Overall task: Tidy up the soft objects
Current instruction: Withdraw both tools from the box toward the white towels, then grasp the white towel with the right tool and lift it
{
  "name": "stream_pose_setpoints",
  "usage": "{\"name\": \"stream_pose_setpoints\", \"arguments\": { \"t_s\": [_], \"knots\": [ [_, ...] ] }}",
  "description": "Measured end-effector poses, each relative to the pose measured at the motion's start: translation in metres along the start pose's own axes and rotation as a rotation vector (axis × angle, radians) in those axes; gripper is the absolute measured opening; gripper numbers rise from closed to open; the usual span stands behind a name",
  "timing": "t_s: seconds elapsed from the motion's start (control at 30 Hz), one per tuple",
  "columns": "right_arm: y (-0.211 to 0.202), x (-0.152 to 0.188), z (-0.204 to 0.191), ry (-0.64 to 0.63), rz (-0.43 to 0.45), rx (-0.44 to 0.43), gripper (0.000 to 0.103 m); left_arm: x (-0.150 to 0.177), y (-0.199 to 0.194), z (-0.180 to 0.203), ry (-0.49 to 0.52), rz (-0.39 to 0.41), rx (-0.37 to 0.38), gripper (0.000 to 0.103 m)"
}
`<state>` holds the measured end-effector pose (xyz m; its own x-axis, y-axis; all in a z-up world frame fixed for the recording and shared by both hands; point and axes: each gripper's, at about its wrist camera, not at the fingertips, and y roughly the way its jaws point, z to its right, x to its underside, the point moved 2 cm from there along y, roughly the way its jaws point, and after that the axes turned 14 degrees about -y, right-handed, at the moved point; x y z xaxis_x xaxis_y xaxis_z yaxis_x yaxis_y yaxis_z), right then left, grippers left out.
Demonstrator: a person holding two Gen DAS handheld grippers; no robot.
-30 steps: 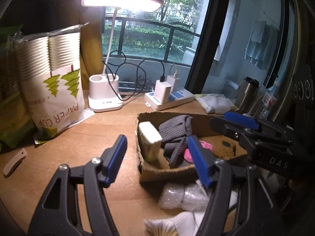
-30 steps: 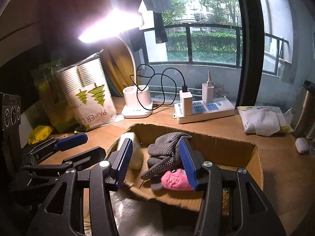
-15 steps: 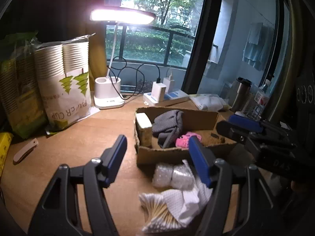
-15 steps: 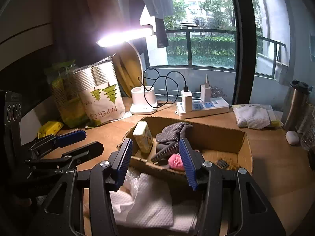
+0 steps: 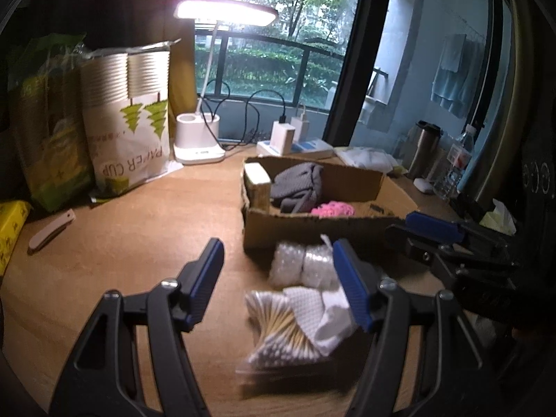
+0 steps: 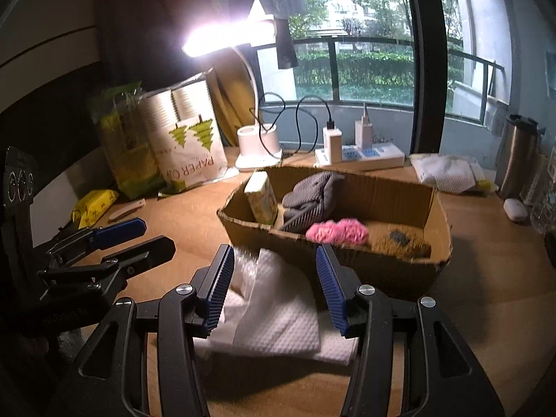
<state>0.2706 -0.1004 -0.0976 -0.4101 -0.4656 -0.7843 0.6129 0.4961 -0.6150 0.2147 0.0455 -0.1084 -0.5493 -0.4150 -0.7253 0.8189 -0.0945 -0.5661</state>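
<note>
Several soft things already sit in the cardboard box [image 6: 399,264]: a grey cloth [image 6: 309,194], a pink fluffy piece [image 6: 338,231] and a tissue pack [image 6: 261,196], while the white cloths [image 6: 274,312], the bag of cotton swabs [image 5: 278,326] and two cotton-pad rolls [image 5: 302,267] lie on the table [image 5: 139,243] just before its near wall. We hold both the left gripper [image 5: 278,285] and the right gripper [image 6: 274,285] with fingers apart and empty, the right one above the white cloths, so we judge it best to lower squarely, pinch a thick fold and lift clear over the box wall. That near wall and the left gripper close beside stand in the way; the desk lamp [image 5: 199,139], paper cup bag [image 5: 128,128] and power strip [image 6: 361,156] are well apart.
</note>
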Motion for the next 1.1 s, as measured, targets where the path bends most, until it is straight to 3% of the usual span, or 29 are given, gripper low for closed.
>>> {"name": "stream_pose_setpoints", "arguments": {
  "t_s": [0.3,0.83,0.87,0.93,1.0,1.1],
  "knots": [
    [0.017,0.024,-0.014,-0.001,-0.066,-0.024,0.062,0.019,0.003,-0.013,-0.017,-0.033,-0.017,0.067],
    [0.062,0.052,-0.04,-0.028,-0.203,-0.072,0.062,0.034,0.005,-0.04,-0.053,-0.061,-0.06,0.067],
    [0.062,0.052,-0.041,-0.034,-0.202,-0.072,0.059,0.035,0.005,-0.039,-0.052,-0.063,-0.06,0.067],
    [0.062,0.052,-0.043,-0.05,-0.197,-0.073,0.03,0.035,0.006,-0.037,-0.047,-0.066,-0.06,0.067],
    [0.06,0.052,-0.043,-0.068,-0.195,-0.058,0.014,0.036,0.006,-0.034,-0.042,-0.067,-0.058,0.067],
    [0.053,0.052,-0.04,-0.069,-0.174,-0.059,0.007,0.037,0.007,-0.03,-0.031,-0.071,-0.059,0.067]
  ]
}}
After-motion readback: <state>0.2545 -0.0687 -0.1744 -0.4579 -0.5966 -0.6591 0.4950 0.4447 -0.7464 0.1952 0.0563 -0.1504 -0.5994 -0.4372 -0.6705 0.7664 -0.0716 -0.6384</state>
